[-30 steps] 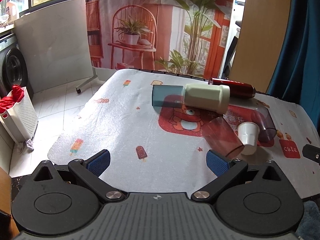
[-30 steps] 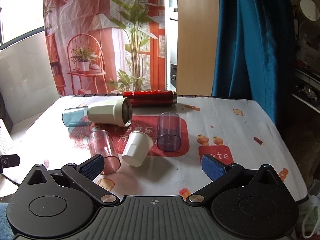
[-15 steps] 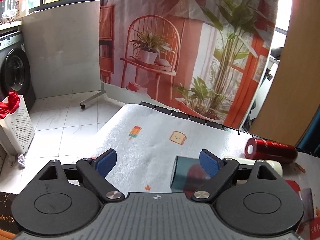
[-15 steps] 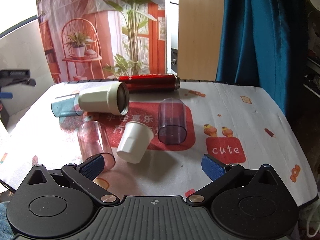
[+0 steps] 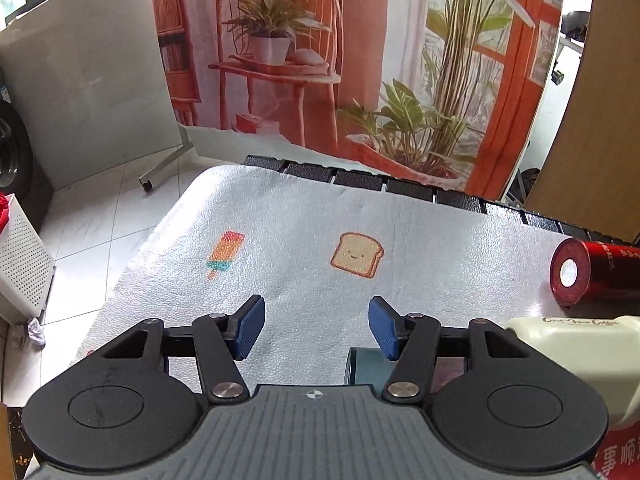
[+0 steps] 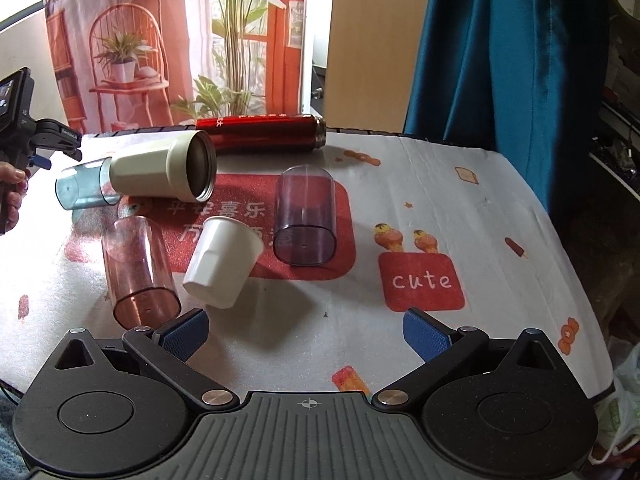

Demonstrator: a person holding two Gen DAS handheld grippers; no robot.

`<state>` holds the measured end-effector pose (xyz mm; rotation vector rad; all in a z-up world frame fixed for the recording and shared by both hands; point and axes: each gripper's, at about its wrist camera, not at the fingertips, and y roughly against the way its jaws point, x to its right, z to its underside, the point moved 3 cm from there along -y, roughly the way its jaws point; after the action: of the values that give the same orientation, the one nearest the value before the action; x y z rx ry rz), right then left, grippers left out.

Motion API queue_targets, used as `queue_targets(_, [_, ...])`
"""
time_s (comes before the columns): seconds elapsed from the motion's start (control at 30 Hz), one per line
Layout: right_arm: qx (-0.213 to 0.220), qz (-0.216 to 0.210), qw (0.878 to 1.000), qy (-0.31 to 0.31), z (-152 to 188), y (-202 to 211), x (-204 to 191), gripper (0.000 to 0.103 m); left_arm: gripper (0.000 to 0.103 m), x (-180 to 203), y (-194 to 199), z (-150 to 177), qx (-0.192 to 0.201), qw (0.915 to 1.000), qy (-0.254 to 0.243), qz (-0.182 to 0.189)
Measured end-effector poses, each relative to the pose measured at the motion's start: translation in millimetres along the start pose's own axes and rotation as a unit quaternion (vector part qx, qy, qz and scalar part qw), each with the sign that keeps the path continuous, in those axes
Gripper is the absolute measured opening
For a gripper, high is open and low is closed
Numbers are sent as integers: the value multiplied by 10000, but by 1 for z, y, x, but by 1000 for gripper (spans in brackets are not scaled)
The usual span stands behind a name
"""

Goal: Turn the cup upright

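Note:
Several cups lie on their sides on the table. A clear blue cup (image 6: 82,190) lies at the far left, with a cream mug (image 6: 168,170) against it. A pink clear cup (image 6: 138,270), a small white cup (image 6: 222,266) and a purple clear cup (image 6: 306,216) lie nearer. My left gripper (image 5: 316,328) is open, low over the cloth just left of the blue cup (image 5: 366,368), whose rim shows under its right finger. It also shows in the right wrist view (image 6: 38,158). My right gripper (image 6: 306,334) is open and empty near the front edge.
A red flask (image 6: 260,132) lies along the table's far edge; its base shows in the left wrist view (image 5: 592,272). The printed cloth (image 5: 304,232) covers the table. A white basket (image 5: 20,264) stands on the floor to the left. A blue curtain (image 6: 500,60) hangs behind right.
My left gripper has moved forward and down toward the blue cup's left end, and its fingers have narrowed. My right gripper has edged a little closer to the cups. The cups have not moved.

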<state>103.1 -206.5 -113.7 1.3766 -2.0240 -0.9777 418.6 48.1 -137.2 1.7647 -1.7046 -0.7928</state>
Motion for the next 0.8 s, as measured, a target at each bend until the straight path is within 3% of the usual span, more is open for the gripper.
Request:
queue_targets(0.2, [-18, -20, 10000, -24, -3, 0, -2, 103, 59, -3, 13, 22, -10, 9992, -232, 340])
queue_targets(0.5, [-26, -291, 9996, -8, 2, 3, -13, 103, 61, -7, 49, 71, -226, 9959, -730, 493])
queue_targets(0.63, [-12, -382, 9993, -34, 5, 6, -15, 103, 75, -16, 69, 90, -65, 9972, -579, 463])
queue_targets(0.7, [-31, -432, 9991, -31, 7, 6, -16, 103, 80, -15, 75, 102, 75, 9972, -648, 378])
queue_targets(0.8, [-31, -500, 9987, 32, 9, 7, -22, 103, 79, 1, 81, 128, 195, 9925, -1177, -260])
